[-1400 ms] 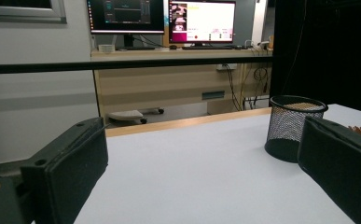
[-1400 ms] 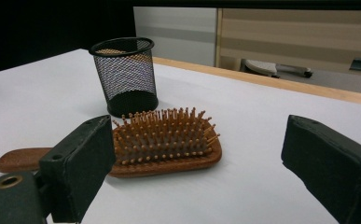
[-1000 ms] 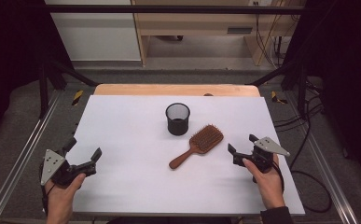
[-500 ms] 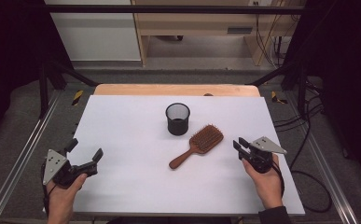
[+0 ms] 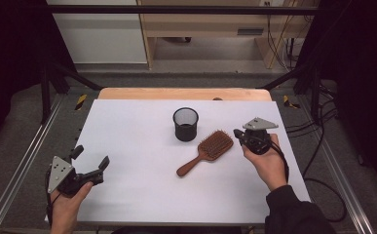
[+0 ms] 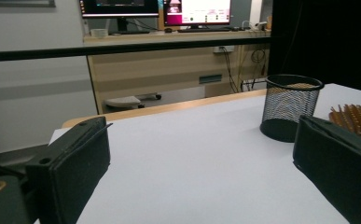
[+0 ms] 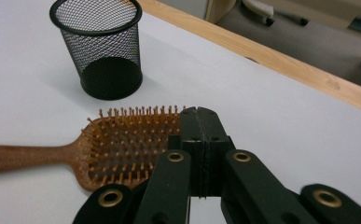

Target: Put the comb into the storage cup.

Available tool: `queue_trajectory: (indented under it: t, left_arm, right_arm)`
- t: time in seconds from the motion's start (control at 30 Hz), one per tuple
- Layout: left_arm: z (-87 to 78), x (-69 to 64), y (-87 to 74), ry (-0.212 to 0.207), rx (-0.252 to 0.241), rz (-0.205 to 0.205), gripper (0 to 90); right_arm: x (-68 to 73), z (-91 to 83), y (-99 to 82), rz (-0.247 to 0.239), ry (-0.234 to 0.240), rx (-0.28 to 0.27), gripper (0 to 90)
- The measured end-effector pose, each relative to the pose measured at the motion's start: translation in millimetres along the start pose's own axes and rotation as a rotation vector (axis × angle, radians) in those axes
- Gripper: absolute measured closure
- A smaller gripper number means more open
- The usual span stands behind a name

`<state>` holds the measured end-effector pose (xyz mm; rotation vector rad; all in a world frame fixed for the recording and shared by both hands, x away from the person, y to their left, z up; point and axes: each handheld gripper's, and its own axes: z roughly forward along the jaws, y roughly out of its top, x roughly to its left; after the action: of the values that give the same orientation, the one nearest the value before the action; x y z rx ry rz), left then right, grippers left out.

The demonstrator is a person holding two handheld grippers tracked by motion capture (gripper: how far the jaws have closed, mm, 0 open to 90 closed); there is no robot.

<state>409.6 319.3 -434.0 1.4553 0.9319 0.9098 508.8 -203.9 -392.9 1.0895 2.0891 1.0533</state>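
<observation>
Wooden paddle hairbrush (image 5: pixel 206 150), bristles up, flat on white tabletop (image 5: pixel 137 146), just left of right gripper (image 5: pixel 238 133); handle angles away toward near-left. Right gripper: jaws just closed fully, pads together, nothing between; tips above brush head's edge. Black wire-mesh cup (image 5: pixel 185 124) upright just beyond brush. Left gripper (image 5: pixel 89 161): jaws wide apart, empty, near left table edge, bare surface ahead. Wooden strip (image 5: pixel 183 94) along far edge; grey floor (image 5: pixel 210 61), cabinets beyond.
</observation>
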Motion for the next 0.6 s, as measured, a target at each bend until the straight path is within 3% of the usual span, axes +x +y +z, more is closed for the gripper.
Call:
queue_trajectory:
  t: [0.3,0.47,0.6]
  left_arm:
    - [-2.4,7.8,0.1,0.035,-0.004,-0.023,4.6]
    - [-3.8,10.5,1.0,0.04,-0.014,-0.037,4.7]
    - [-3.9,10.9,0.8,0.039,-0.015,-0.038,4.7]
  right_arm:
    - [-22.9,19.7,21.0,0.044,0.006,0.043,90.0]
    - [-28.2,24.3,22.3,0.063,-0.002,0.036,90.0]
    - [-32.4,33.4,18.7,0.069,-0.019,0.063,90.0]
